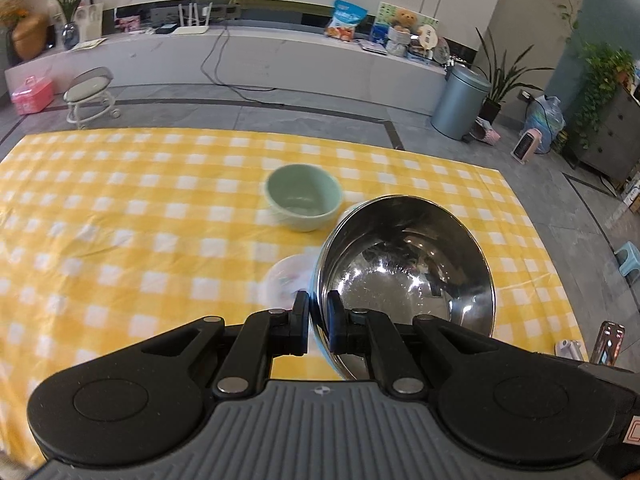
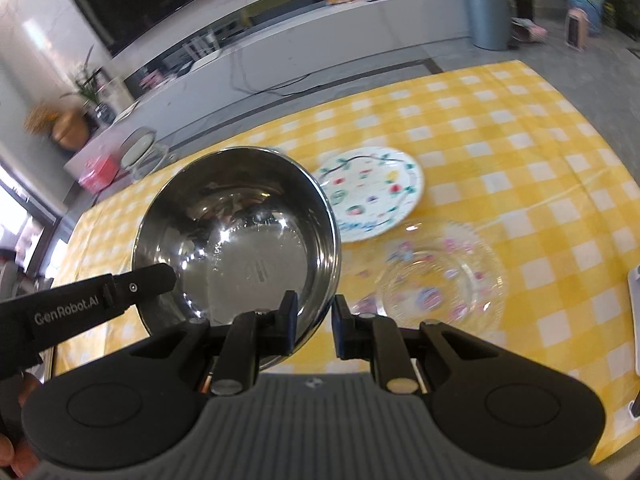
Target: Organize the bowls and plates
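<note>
Both grippers point steeply down at the yellow checked tablecloth [image 1: 120, 208], sharing one shiny round steel bowl [image 2: 240, 232] — the left gripper [image 1: 318, 320] pinches its rim, the right gripper [image 2: 314, 320] pinches the opposite rim — held tilted above the table, near a pale green bowl [image 1: 304, 200].

Leaving open bench [image 1: 120, 208] leftward; crowding the right: green bowl [image 1: 303, 197], floral plate [image 2: 370, 194], glass plate [image 2: 440, 276] lying close together.
</note>
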{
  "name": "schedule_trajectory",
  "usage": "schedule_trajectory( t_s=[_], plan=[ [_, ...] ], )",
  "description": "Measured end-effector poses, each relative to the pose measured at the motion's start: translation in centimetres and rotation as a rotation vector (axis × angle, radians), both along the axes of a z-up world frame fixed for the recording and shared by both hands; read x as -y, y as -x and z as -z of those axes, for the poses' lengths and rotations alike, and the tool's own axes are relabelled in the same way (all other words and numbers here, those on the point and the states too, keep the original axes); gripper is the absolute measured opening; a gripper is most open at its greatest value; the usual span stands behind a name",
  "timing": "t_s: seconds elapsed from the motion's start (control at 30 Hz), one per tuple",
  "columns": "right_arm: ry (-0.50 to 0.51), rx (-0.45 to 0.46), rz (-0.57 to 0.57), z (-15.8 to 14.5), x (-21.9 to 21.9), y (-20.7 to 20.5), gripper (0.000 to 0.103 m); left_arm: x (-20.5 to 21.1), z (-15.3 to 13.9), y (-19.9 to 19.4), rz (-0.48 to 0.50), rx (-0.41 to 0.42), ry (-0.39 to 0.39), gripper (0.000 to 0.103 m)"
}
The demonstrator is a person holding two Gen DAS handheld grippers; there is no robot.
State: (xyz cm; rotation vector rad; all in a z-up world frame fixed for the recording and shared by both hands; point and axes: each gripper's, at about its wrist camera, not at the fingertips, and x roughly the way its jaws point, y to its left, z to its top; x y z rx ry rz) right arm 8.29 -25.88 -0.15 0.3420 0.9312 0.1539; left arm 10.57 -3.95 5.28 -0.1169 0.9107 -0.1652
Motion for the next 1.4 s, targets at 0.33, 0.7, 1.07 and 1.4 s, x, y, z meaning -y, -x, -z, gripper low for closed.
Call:
schedule_trajectory(
  t_s=[0.33,0.7,1.07,1.4],
  plan=[
    [-0.025,0.009,-0.081,-2.1,-5.0,4.3,0.017,-6.2,-1.5,4.8,-0.056,0.008,0.030,0.009],
    [-0.055,-0.020,-0.163,-1.7,-9.8,7.5,0.016,-11.9,-0.3,8.3,-0.150,-0.019,0.096,0.009],
    [-0.022,-0.087,-0.191,0.7,-11.5,7.2,0.016,-14.4,3.4,9.3,-0.207,-0.126,0.159,0.009],
    [0.023,-0.112,-0.191,1.7,-12.0,5.7,0.014,-14.1,4.1,8.2,-0.184,-0.148,0.143,0.010]
  ],
)
